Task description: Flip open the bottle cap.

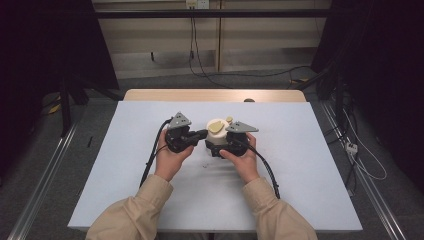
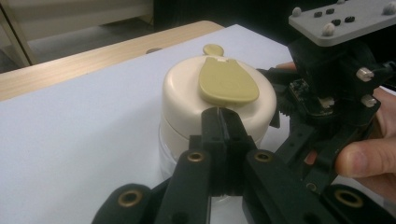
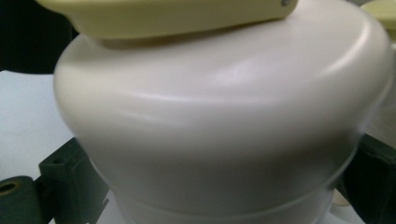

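Both hand-held grippers (image 1: 214, 137) flanking jar (image 1: 216, 131)

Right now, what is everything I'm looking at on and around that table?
Jar: one, cream lid with a yellowish flap on top, middle of the table.
Table: one, pale blue-white top with a wooden far edge.
Cables: several, black, on the floor behind the table.
Left hand-held gripper: one, black, jaws together at the jar's lid.
Right hand-held gripper: one, black, jaws either side of the jar.
Sleeves: two, beige, near edge.
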{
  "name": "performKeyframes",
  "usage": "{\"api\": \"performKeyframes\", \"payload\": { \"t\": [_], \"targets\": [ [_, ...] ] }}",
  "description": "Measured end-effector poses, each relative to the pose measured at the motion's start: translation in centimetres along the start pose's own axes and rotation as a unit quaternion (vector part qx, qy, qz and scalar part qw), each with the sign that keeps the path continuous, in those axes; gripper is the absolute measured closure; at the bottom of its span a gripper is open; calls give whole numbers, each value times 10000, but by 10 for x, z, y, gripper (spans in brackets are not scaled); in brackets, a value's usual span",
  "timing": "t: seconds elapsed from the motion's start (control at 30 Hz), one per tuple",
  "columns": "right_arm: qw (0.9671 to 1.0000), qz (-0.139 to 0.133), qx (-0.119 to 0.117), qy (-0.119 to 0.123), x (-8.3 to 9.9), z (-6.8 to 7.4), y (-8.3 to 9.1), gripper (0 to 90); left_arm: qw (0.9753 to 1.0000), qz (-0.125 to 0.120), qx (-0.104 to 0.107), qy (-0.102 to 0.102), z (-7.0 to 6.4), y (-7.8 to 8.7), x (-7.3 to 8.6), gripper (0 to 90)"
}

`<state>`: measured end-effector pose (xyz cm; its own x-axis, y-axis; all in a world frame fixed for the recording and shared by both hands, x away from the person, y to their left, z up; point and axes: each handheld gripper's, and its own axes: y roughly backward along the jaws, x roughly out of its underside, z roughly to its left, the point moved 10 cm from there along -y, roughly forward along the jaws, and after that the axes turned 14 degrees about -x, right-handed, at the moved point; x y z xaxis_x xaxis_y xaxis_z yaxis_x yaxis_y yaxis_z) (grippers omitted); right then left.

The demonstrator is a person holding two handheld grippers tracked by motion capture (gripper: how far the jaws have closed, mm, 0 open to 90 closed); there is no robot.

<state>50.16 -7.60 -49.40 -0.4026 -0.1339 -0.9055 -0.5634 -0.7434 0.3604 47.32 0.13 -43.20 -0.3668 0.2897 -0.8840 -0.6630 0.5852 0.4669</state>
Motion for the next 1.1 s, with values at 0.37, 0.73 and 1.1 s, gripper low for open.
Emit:
{"api": "performKeyframes", "payload": {
  "t": [0.37, 0.73, 1.1],
  "targets": [
    [10000, 11, 1, -9, 0, 0, 0, 36, 10000, 31, 21, 8, 0, -1, 1, 900],
    [10000, 19, 11, -18, 0, 0, 0, 36, 9999, 106, 55, -81, -2, -1, -4, 900],
    [10000, 22, 18, -24, 0, 0, 0, 36, 9998, 154, 59, -103, -2, -1, -7, 900]
  ]
}}
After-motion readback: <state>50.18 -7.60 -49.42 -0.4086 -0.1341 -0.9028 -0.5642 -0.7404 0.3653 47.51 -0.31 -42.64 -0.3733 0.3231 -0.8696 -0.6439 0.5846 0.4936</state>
